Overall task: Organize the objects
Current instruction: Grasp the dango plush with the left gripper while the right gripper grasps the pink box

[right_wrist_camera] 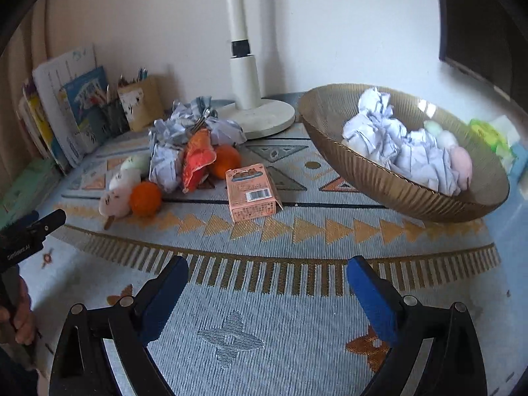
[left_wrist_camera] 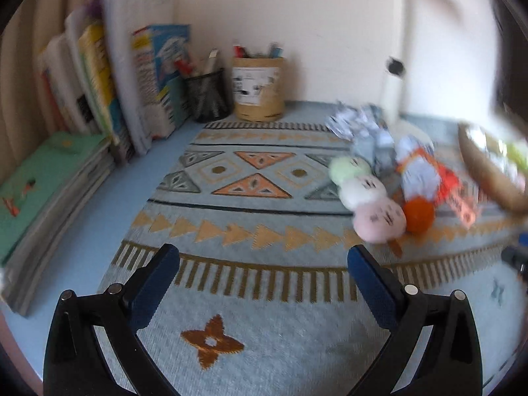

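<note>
1. Nearest the lens in each wrist view is that hand's own tool: the left gripper [left_wrist_camera: 263, 257] and the right gripper [right_wrist_camera: 267, 269] both stand with jaws spread wide and nothing between the blue pads, over bare woven mat [right_wrist_camera: 264, 297].
2. The landmark is the ribbed amber bowl [right_wrist_camera: 379, 178]. It already holds crumpled white paper [right_wrist_camera: 389, 138] and a three-ball plush skewer [right_wrist_camera: 455, 151] against its far side.
3. Left of the bowl, apart from it, stands a pink carton [right_wrist_camera: 252, 191]; further left is the loose pile.
4. The pile counts two oranges, one at the front [right_wrist_camera: 145, 198] and one behind [right_wrist_camera: 227, 161], one red-orange wrapper [right_wrist_camera: 198, 158], a second plush skewer [right_wrist_camera: 123, 181] of three balls, and several grey-white paper wads [right_wrist_camera: 171, 145] too tangled to count.
5. Behind the bowl's left rim stands a white lamp base [right_wrist_camera: 260, 115]; two pen holders, the mesh cup [left_wrist_camera: 208, 99] and the tan pot [left_wrist_camera: 259, 89], sit far left by the books.
6. The step looks like reaching for the next piece to put in the bowl. The carton is the easy pick for the right gripper: come down over its narrower sides, close squarely, lift clear of the rim before releasing.
7. The left gripper suits the front orange; grip across its middle so it cannot roll.
</note>
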Available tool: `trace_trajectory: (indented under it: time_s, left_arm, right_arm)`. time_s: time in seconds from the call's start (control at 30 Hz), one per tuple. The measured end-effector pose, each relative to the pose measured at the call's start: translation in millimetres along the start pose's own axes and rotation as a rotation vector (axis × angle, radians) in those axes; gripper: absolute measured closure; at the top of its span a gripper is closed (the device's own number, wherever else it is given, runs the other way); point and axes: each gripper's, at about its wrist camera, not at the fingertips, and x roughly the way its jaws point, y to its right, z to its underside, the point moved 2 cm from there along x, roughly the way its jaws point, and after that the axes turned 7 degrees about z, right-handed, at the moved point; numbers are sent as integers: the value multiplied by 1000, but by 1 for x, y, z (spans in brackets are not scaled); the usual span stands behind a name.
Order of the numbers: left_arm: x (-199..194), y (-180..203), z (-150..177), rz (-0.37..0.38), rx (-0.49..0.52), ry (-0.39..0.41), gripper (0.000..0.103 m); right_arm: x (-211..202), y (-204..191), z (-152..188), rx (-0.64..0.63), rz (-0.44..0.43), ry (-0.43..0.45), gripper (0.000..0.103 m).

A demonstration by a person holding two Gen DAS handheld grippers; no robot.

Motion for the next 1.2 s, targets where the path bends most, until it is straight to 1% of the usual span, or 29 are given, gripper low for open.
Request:
trace_trajectory:
  time_s: [0.1, 0.13, 0.2, 0.27, 0.37, 0.4, 0.47, 0.5, 0.53, 0.57, 0.63, 0.7, 0.83, 0.9, 1.0, 1.03, 1.07, 1.1, 1.13, 1.17, 1.2]
  left_arm:
    - [-3, 10, 3, 3, 52, 2, 1]
    - [-3, 10, 4, 4, 51, -3, 1]
    - [-3, 7, 4, 14, 34, -6, 1]
    - [-4, 5, 4, 29, 18, -7, 1]
    - [0, 6, 0, 55, 9, -45, 1]
    - [-1, 7, -2, 58, 9, -40, 1]
    - [-3, 11, -13, 39, 3, -3, 1]
    - [-1, 12, -22, 37, -11, 3, 1]
    - [2, 13, -28, 59, -28, -2, 1]
    - [8, 13, -35, 97, -60, -13, 1]
    - [24, 16, -47, 154, -121, -40, 1]
    - [43, 23, -56, 187, -150, -71, 1]
    - [73, 37, -63, 203, -154, -131, 2]
    - [85, 41, -65, 217, -164, -157, 3]
    - [95, 49, -63, 216, -157, -172, 3]
    - [98, 51, -61, 211, -151, -191, 7]
    - [100, 51, -62, 213, -146, -200, 15]
    - [101, 51, -61, 217, -146, -204, 18]
    - [102, 50, -60, 223, -152, -207, 24]
    - [103, 50, -60, 227, -155, -210, 34]
    - [102, 50, -60, 224, -150, -207, 38]
  right_arm:
    - [-9, -9, 2, -45, 28, 43, 7]
    - [-12, -10, 3, -53, 37, 57, 6]
    - [-11, -10, 3, -59, 36, 53, 1]
    - [-4, -10, 2, -58, 44, 18, 1]
    - [10, -9, -4, -48, -15, -70, 1]
    - [13, -7, -8, -34, -23, -97, 1]
    - [14, -7, -21, -28, -36, -112, 1]
    - [14, -9, -27, -32, -30, -112, 1]
    - [18, -12, -35, -44, -22, -116, 1]
    - [22, -16, -39, -61, -18, -125, 1]
    - [42, -23, -43, -87, 15, -175, 1]
    - [57, -25, -44, -51, 46, -183, 1]
    - [74, -19, -45, 21, 38, -181, 7]
    - [83, -15, -46, 30, 42, -202, 7]
    - [85, -15, -52, 32, 20, -190, 7]
    - [87, -15, -53, 34, 23, -197, 7]
    - [89, -16, -54, 27, 37, -193, 7]
    - [90, -18, -54, 19, 49, -193, 10]
    - [91, -20, -55, 11, 62, -190, 19]
    - [90, -22, -55, 3, 73, -179, 33]
    - [88, -25, -55, -3, 62, -163, 40]
